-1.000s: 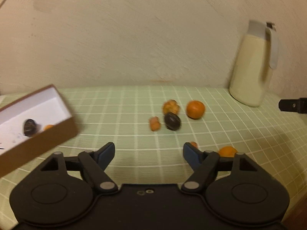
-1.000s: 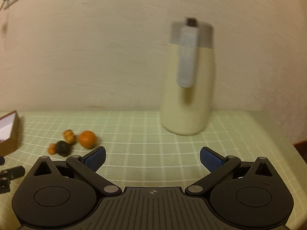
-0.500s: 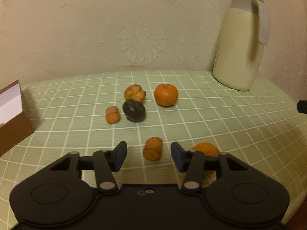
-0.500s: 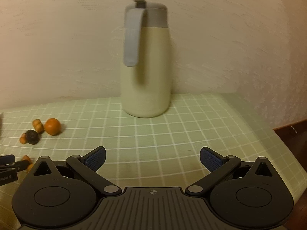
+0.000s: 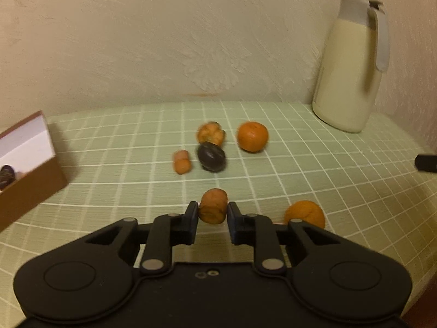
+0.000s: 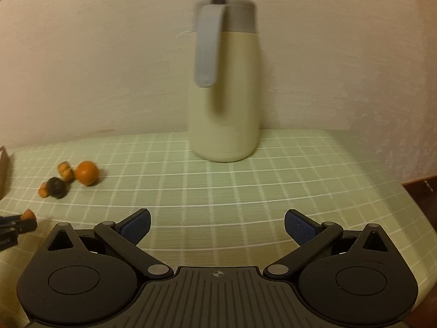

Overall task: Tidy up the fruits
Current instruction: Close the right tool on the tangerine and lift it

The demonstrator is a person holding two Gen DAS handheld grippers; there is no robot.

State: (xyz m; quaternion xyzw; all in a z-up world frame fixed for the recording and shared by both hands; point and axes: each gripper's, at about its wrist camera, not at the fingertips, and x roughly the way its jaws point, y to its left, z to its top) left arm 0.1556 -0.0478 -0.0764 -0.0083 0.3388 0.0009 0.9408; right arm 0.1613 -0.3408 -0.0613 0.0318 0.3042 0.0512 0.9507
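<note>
My left gripper (image 5: 213, 213) is clenched on a small orange fruit piece (image 5: 213, 209) at lower centre of the left view, with a tangerine (image 5: 305, 214) just to its right. Mid-frame lie a dark plum (image 5: 212, 156), another orange piece (image 5: 181, 161), a lumpy fruit (image 5: 210, 133) and a round orange (image 5: 252, 136). The brown box (image 5: 30, 164) sits at left edge. My right gripper (image 6: 217, 225) hangs spread wide, holding nothing, before the cream jug (image 6: 225, 104).

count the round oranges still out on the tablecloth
2. One orange sits toward the back near the jug; the other orange lies right of the left gripper. More may be hidden behind it.
</note>
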